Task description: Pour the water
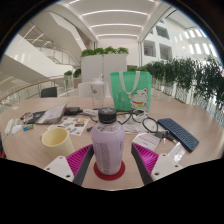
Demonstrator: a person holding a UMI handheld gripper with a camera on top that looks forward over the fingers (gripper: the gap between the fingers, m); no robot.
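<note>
Your gripper (109,168) sat lowest in the view, its two fingers reaching forward with their purple pads (80,158) turned inward. A clear plastic water bottle (108,143) with a dark cap stood upright between them, on a red coaster (110,172). The pads lay right against the bottle's sides, yet whether they pressed on it or merely flanked it could not be told.

The bottle rested on a pale, beige table (30,150) that curved away from you. Just left of the fingers stood a pale yellow mug (57,140). Beyond it lay a scatter of papers and small items (30,120), too small to name. To the right of the bottle lay a dark keyboard (178,133), and between it and the bottle a tangle of dark cables (143,124). Farther back on the table stood a green tote bag (131,90), upright, with a white boxy object (93,92) just to its left.

Behind the table opened a large, bright atrium. A row of green plants (185,75) ran along the right side, more greenery (105,51) topped a white wall straight ahead, white balconies (35,60) rose at left, and long light strips (115,15) crossed the ceiling.
</note>
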